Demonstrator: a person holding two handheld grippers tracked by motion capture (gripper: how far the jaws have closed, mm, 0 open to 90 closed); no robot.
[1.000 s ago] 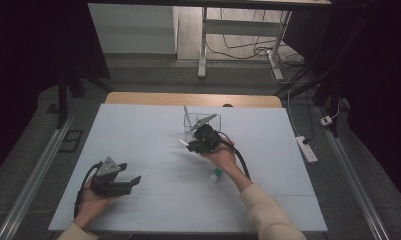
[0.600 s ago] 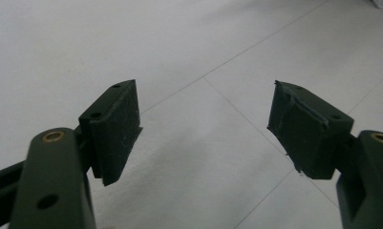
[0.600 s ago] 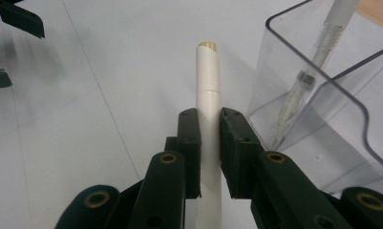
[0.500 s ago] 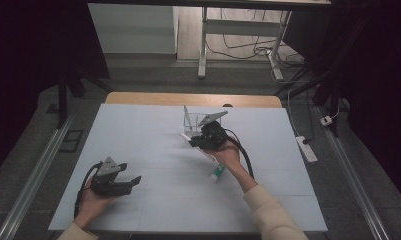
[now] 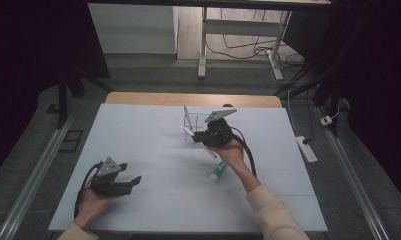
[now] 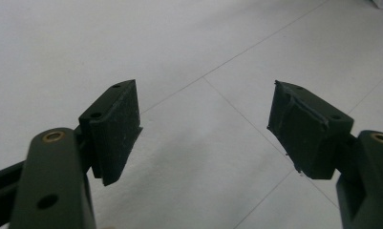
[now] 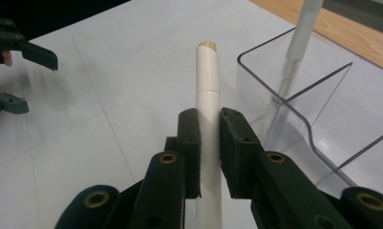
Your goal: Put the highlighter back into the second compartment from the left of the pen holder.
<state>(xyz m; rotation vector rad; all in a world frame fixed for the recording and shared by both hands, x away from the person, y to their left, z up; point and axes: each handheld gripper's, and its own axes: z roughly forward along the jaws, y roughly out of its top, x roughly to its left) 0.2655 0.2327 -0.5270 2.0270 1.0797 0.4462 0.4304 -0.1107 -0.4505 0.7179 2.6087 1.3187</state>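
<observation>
White pen held beside the clear holder

The right gripper (image 7: 209, 143) clamps a white pen (image 7: 208, 86) just beside the clear plastic holder (image 7: 318, 138); the left gripper (image 6: 203, 129) rests open on the bench (image 5: 153, 135).

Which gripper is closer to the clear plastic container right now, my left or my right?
Right. The right gripper, shut on a white pen, sits just beside the clear container. The left gripper is open, far away near the table's front left.
</observation>
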